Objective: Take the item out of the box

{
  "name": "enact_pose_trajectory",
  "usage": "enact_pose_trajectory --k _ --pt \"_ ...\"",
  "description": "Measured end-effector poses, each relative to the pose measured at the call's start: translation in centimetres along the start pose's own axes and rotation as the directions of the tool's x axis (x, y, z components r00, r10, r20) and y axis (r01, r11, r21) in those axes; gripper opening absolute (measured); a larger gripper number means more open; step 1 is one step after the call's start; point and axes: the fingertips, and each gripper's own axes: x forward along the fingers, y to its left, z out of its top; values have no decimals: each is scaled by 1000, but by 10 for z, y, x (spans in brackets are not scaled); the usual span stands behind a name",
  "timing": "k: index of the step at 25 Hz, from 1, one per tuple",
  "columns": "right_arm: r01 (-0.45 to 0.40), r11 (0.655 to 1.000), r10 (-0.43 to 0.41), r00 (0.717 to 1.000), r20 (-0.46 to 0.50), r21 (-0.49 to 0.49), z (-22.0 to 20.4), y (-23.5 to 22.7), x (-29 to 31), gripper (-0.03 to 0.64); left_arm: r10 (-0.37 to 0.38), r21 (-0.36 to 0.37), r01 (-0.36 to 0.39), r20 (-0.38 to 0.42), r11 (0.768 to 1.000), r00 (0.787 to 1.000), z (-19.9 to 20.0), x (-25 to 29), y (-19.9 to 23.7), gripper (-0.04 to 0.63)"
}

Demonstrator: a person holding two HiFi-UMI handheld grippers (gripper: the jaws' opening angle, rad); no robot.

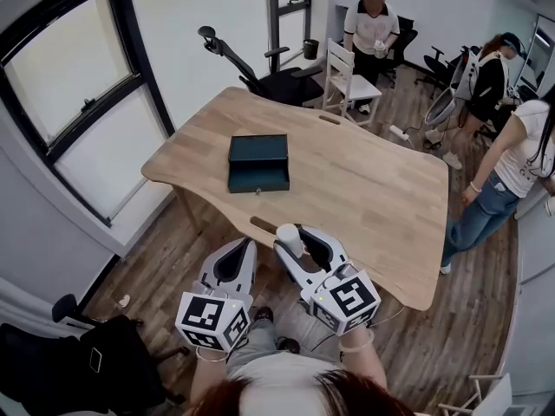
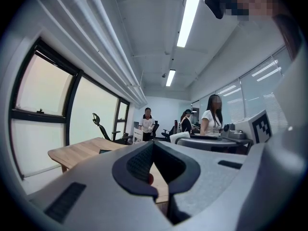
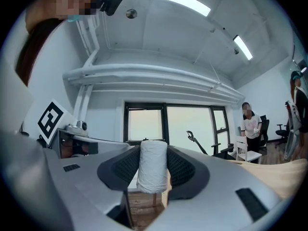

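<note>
Wooden table [image 1: 364, 189], plank floor [image 1: 434, 345], big windows [image 1: 69, 85] (daylit)

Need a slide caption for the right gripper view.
Right gripper clamped on a white roll, upright between its jaws.

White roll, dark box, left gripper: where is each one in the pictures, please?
white roll [image 3: 153, 165]: right gripper view, middle of its wrapped side.
dark box [image 1: 258, 148]: head view, its lighter top panel.
left gripper [image 2: 153, 144]: left gripper view, where its closed tips meet.

The box [image 1: 258, 163] is dark teal on a pale wood-grain table [image 1: 364, 189]. The roll [image 3: 152, 165] is white. The left gripper [image 1: 238, 254] and right gripper [image 1: 302, 237] are light grey with black pads [image 3: 121, 166], their 2 cubes [image 1: 211, 321] black-and-white patterned.
</note>
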Motion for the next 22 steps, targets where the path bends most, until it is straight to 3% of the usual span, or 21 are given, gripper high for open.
enact_pose_trajectory --k 22 --pt "14 1000 -14 1000 8 -12 1 2 -26 190 -12 19 12 10 1000 1000 2 -8 -23 8"
